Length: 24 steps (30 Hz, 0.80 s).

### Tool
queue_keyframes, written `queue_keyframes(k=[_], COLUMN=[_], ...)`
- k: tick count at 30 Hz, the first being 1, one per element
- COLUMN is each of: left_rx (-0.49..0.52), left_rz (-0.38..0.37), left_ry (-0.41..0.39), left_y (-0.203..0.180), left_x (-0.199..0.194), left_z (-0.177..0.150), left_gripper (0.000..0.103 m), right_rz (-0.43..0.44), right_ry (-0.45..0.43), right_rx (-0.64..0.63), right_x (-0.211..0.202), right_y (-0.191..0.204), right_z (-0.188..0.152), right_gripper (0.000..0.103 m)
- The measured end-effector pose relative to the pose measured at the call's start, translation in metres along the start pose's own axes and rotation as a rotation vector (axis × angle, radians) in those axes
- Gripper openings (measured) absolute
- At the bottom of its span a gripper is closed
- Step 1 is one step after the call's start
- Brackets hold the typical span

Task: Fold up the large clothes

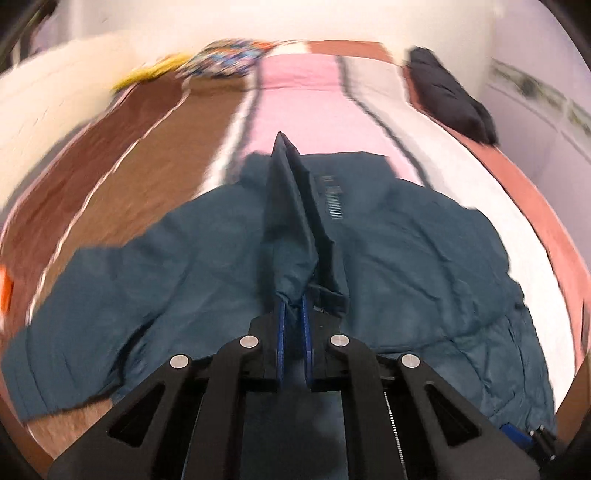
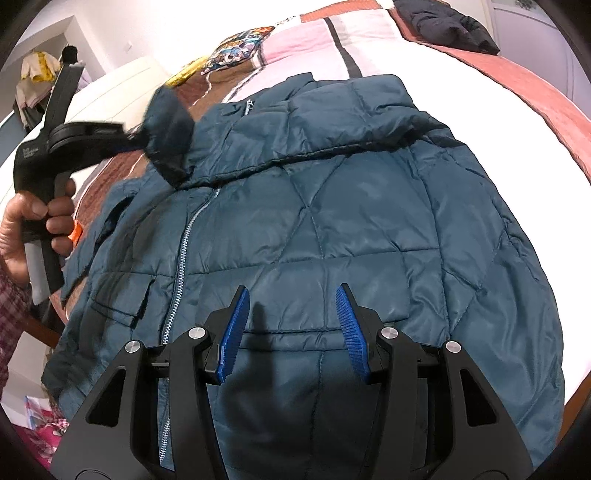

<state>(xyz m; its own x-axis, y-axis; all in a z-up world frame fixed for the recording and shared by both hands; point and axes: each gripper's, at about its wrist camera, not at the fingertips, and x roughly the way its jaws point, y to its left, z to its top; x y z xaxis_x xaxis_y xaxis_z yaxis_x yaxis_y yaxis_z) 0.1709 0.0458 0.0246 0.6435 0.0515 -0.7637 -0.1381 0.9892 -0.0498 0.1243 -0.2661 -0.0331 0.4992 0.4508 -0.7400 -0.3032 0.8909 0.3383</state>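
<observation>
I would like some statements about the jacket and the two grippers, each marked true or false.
1. The left gripper is shut on jacket fabric. True.
2. The right gripper holds the jacket. False: its jaws stand open above it.
3. The jacket's zipper shows. True.
4. The jacket is red. False: it is dark teal.
5. A black garment lies at the bed's far end. True.

A bed carries a striped cover in brown, pink, white and rust, with a black padded garment at its far right corner, a multicoloured patterned cloth beside a yellow item at the far end.
</observation>
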Motion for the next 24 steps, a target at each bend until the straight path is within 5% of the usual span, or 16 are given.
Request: queue_keyframes(k=[4,8,19,24], left_rx=[-0.138,-0.261,-0.577,-0.672], left_rz=[0.028,0.028,-0.125,-0.133], left_ry=[0.046,0.069,0.077,0.072], left_y=[0.043,0.078,0.112,0.12], left_x=[0.017,0.03,0.035,0.041], left_z=[-0.004,-0.015,-0.034,-0.03], left_gripper=[0.013,0.044,0.056,0.057], right_rz=[-0.007,-0.011,-0.019,-0.018], right_ry=[0.008,0.014,0.029,0.03], right_rx=[-0.008,-0.012,-0.012,-0.01], right_x=[0.003,0.004,0.009,0.008], right_y=[0.002,0.003,0.005,0.005], right_z=[0.0,0.0,0.0,-0.002], right_gripper=[0.049,0.049,0.049,0.049])
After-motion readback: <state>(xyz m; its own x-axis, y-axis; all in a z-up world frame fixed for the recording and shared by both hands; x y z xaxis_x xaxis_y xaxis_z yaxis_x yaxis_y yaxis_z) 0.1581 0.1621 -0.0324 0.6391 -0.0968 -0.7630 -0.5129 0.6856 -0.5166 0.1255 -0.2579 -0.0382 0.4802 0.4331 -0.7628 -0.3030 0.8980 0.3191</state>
